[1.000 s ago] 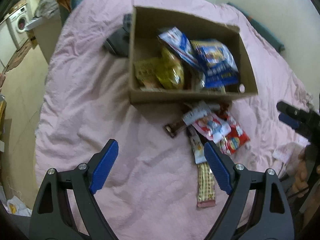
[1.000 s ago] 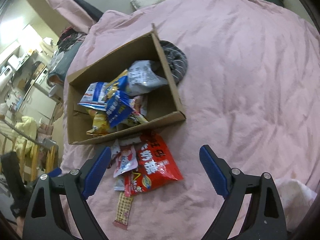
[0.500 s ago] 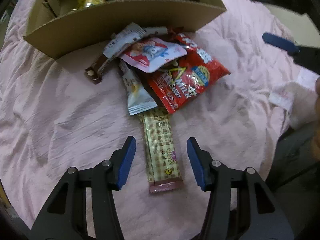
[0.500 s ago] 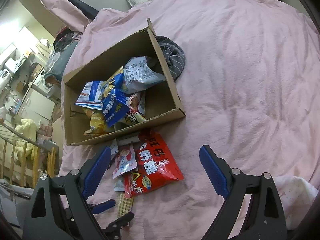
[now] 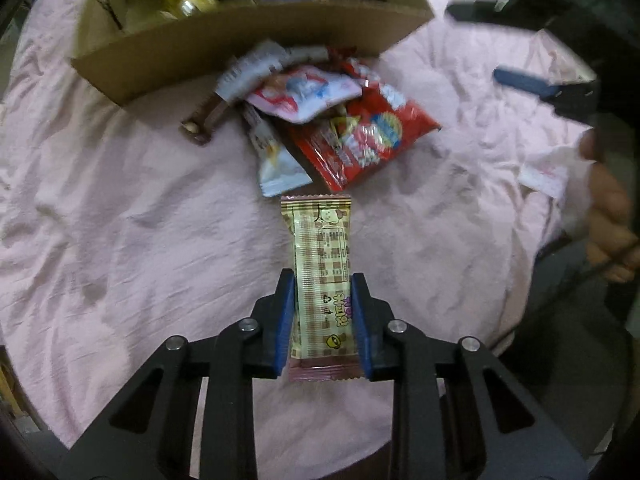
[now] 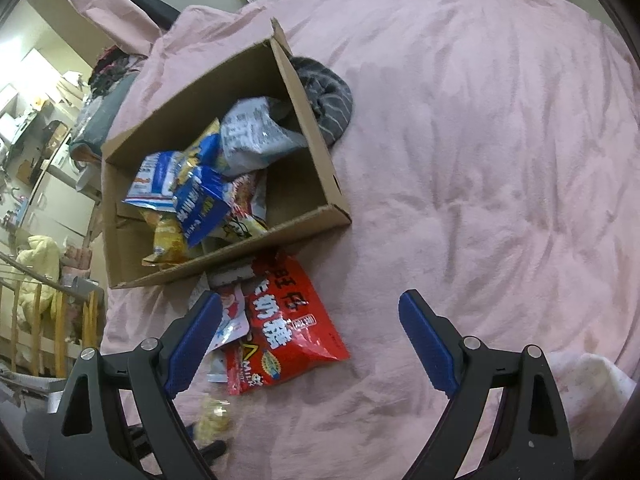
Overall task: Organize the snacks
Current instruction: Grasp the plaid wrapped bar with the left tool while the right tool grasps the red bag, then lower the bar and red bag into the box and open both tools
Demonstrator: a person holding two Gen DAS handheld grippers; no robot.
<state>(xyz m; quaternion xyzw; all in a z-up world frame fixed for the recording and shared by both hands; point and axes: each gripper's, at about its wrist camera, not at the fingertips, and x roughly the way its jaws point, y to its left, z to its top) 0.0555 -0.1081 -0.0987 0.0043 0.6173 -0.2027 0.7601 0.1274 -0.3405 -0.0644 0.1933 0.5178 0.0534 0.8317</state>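
Left gripper (image 5: 322,312), low centre of its own view, just closed onto checked wafer bar (image 5: 322,264), blue pads pressed to both long edges, bar pointing up-frame toward the pile. Right gripper (image 6: 312,336), bottom of its own view, jaws spread wide, nothing between them but blanket and part of the pile.

Largest to smallest:

Pink blanket (image 6: 480,160) filling both views, wrinkled. Cardboard box (image 6: 312,136) centre-left in the right view, top of the left view (image 5: 248,36), open-topped, holding blue bags (image 6: 200,204), a yellow bag and a grey-white bag (image 6: 256,132). Grey striped cloth (image 6: 328,96) against the box's far right wall, outside it. Red candy bag (image 6: 288,320) just below the box's near wall, also centre of the left view (image 5: 360,136), overlapped by a white-and-red packet (image 5: 304,92). White pouch (image 5: 276,164) at the red bag's left edge. Brown bar (image 5: 204,120) left of the pile, on the blanket. Person's hand (image 5: 608,224) at the right edge of the left view.
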